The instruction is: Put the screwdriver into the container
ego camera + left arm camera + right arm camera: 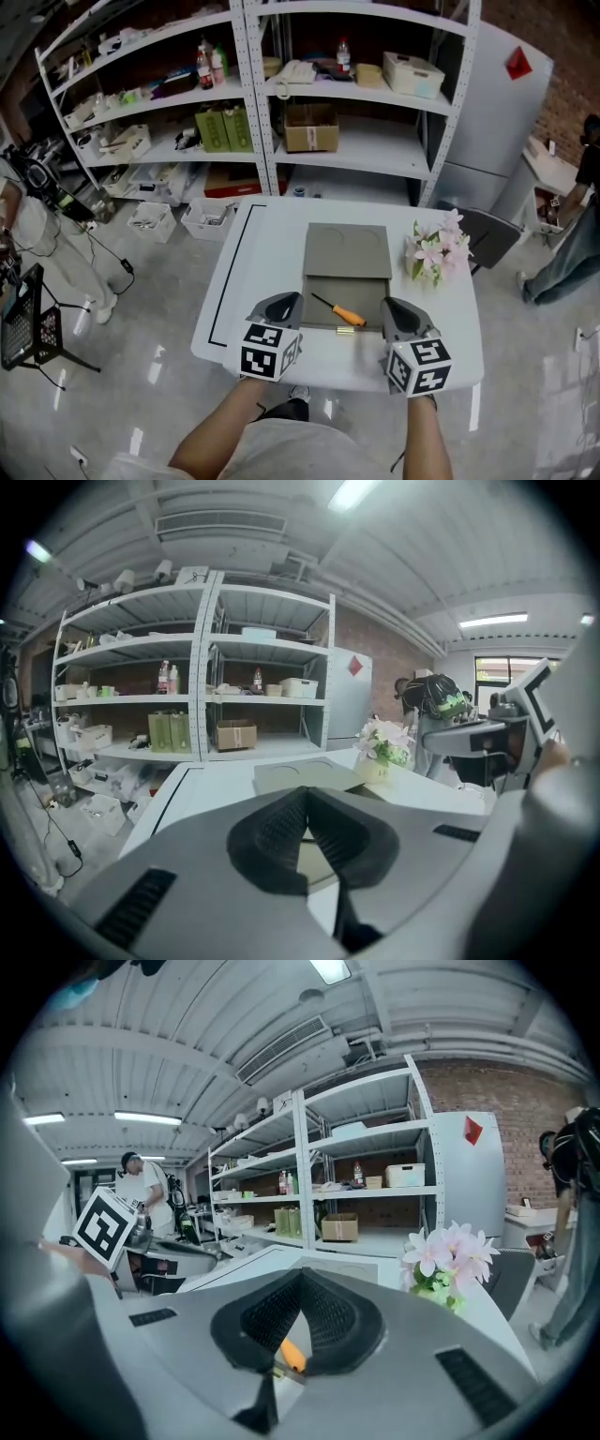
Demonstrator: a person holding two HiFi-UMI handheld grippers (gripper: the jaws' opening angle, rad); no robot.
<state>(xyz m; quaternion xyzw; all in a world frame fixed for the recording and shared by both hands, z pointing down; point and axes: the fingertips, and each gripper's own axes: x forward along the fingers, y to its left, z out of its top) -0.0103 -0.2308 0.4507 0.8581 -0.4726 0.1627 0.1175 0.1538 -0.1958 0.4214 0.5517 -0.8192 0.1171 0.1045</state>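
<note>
One screwdriver (pixel 338 312), one container (pixel 347 251) and one bunch of flowers (pixel 435 246) are counted on one table (pixel 272 253). Two grippers are seen, the left gripper (pixel 284 306) and the right gripper (pixel 397 314). Two shelf units (pixel 159 75) (pixel 366 56) are counted behind, with one cardboard box (pixel 311 128) and two green boxes (pixel 212 128) (pixel 236 127) on them. Two white bins (pixel 153 222) (pixel 208 217) are counted on the floor, and one white cabinet (pixel 487 122) at the right.
</note>
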